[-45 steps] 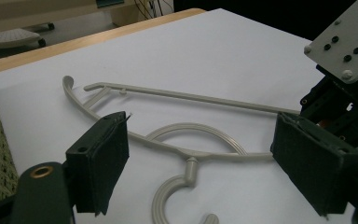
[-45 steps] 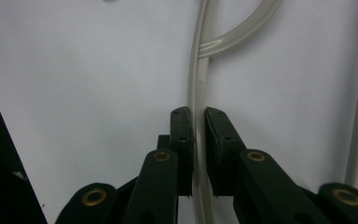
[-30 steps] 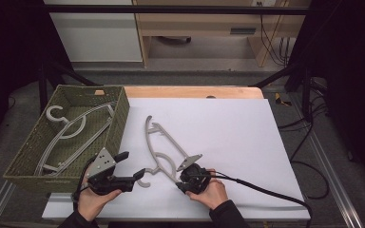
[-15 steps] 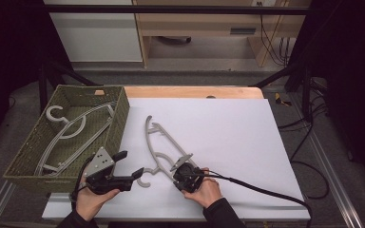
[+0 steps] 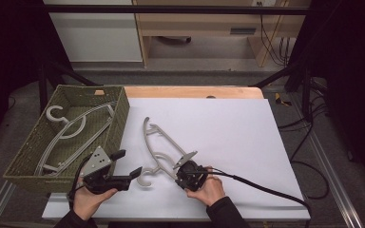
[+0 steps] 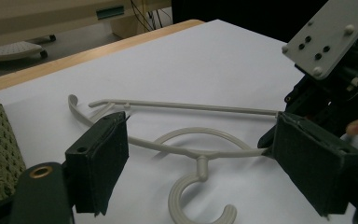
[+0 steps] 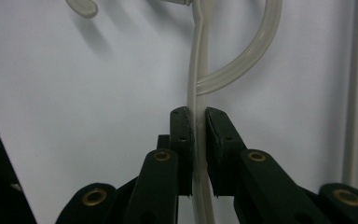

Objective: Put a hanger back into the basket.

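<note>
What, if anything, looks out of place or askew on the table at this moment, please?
One grey hanger lies slantwise on the white table, outside the green basket, where other hangers lie. The right gripper has just closed on its arm; the left gripper stands open by its hook. Nothing looks broken or spilled.

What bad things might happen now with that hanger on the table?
The right gripper pinches only one thin bar of the hanger, and its fingers have just been closing on it, so the hanger might swing or slip when lifted. Its hook lies close to the open left gripper and might catch on it. The basket already holds hangers, so this one might tangle with them.
</note>
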{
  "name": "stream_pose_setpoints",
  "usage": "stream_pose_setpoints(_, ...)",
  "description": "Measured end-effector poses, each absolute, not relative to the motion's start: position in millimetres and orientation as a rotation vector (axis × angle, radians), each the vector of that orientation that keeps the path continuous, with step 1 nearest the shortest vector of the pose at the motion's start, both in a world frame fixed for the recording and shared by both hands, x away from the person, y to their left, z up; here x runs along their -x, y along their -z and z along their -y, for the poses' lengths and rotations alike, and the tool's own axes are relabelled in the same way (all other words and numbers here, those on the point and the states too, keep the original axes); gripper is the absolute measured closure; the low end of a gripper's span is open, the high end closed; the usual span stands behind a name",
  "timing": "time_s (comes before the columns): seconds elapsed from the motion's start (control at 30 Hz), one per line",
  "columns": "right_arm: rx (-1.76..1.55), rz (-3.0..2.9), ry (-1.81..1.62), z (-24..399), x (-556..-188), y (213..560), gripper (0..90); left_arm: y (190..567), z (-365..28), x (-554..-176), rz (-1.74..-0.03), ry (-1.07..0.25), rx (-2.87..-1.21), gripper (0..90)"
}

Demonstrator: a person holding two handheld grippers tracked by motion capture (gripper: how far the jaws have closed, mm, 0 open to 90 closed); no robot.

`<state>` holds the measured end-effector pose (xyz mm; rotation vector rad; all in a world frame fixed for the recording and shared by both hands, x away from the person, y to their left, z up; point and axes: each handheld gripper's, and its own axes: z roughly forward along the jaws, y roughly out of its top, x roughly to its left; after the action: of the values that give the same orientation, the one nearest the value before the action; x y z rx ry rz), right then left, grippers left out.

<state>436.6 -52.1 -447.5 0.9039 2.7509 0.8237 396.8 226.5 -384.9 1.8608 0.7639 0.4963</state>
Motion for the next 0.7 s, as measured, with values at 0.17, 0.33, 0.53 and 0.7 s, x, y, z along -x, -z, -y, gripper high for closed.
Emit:
stream_pose_setpoints(0.17,-0.873,-2.75,-0.866,65.3,-435.6,422.5,83.1,376.4,-231.5,-394.7,-0.734,-0.506,-1.847,17.8)
stream_pose_setpoints(0.33,-0.867,-2.761,-0.934,81.9,-436.1,400.6,83.5,369.2,-237.8,-393.4,-0.714,-0.515,-1.841,17.6)
stream_pose_setpoints(0.53,-0.902,-2.79,-0.969,90.2,-439.3,402.8,83.4,368.3,-240.9,-394.2,-0.722,-0.522,-1.839,17.6)
stream_pose_setpoints(0.7,-0.899,-2.786,-1.012,93.1,-438.1,410.2,83.4,369.8,-239.1,-394.7,-0.717,-0.519,-1.848,17.7)
